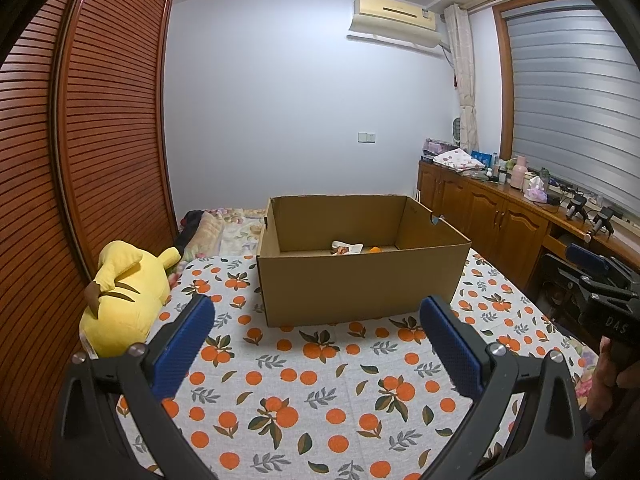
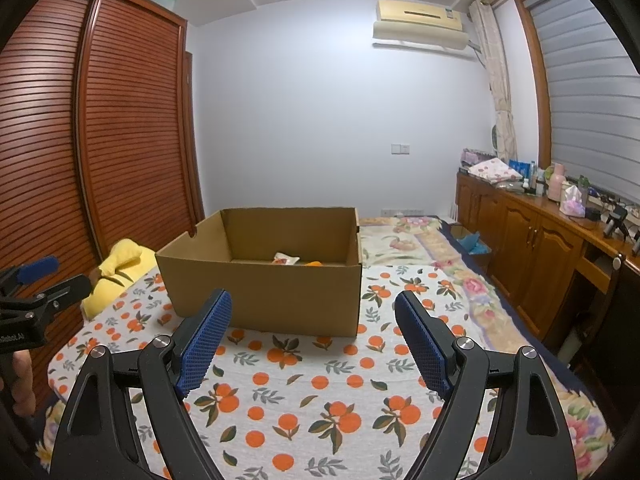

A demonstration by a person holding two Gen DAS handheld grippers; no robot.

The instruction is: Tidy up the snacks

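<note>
A: While nothing is gripped by either tool, how far along can the tidying be judged, reading from left to right?

B: At the far left a yellow plush toy [image 1: 124, 300] is seen lying on the orange-print cover [image 1: 304, 392]; it is no part of the job. Next, the left gripper [image 1: 316, 312] is held with its blue pads wide apart and nothing between them, short of the cardboard box [image 1: 360, 280]. Inside the box, near the back wall, a white snack packet [image 1: 347, 247] is seen, with an orange item [image 1: 375, 249] just beside it.

A: And on the right side?

B: The right gripper [image 2: 313, 310] is likewise held spread, with nothing clamped, pointed at the same box. No loose snacks are seen on the cover in front of the box or to either side of it.

A: So is the work taken as finished?

B: It is judged close to done, or done: what can be seen of the snacks is already in the box. Whether more are kept out of view cannot be told. The cabinet top [image 2: 560, 208] at the far right is cluttered, but nothing there can be made out as a snack.
</note>
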